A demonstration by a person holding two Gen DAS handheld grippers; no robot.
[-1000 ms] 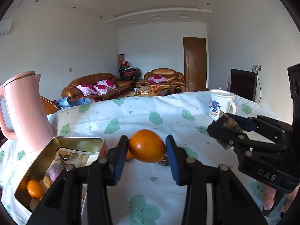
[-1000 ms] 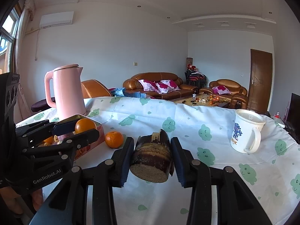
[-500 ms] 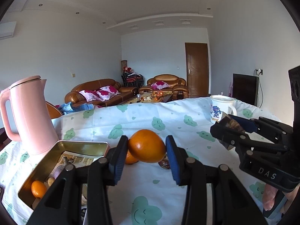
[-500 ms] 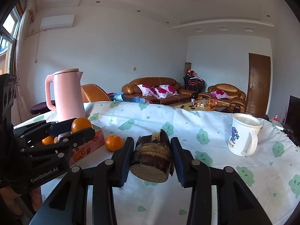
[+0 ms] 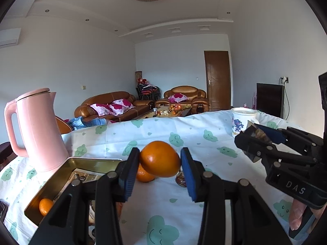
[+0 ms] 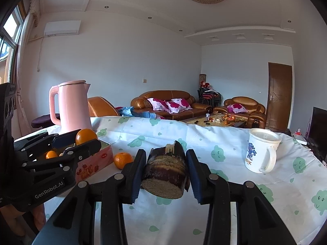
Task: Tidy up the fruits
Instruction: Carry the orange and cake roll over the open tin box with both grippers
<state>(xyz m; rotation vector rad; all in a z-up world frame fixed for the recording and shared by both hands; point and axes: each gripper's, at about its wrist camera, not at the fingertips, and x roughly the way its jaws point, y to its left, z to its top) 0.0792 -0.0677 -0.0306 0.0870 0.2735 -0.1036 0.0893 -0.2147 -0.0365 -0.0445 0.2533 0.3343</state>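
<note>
My left gripper [image 5: 160,164] is shut on an orange [image 5: 160,159] and holds it above the table, right of an open metal tin [image 5: 90,161]. The tin holds a small orange [image 5: 46,206] and other bits. Another orange [image 5: 144,175] lies on the cloth just right of the tin, also in the right wrist view [image 6: 123,160]. My right gripper [image 6: 166,172] is shut on a dark sugarcane piece [image 6: 166,173], held above the table. The left gripper with its orange [image 6: 85,136] shows at the left of the right wrist view.
A pink kettle [image 5: 37,128] stands behind the tin. A white mug [image 6: 260,153] stands at the right. A small dark object [image 5: 180,180] lies on the cloth near the loose orange. The table has a white cloth [image 5: 163,208] with green cloud prints.
Both grippers have risen and tilted up a little with their loads; the table and tin sit lower in both views. Grips are unchanged.
</note>
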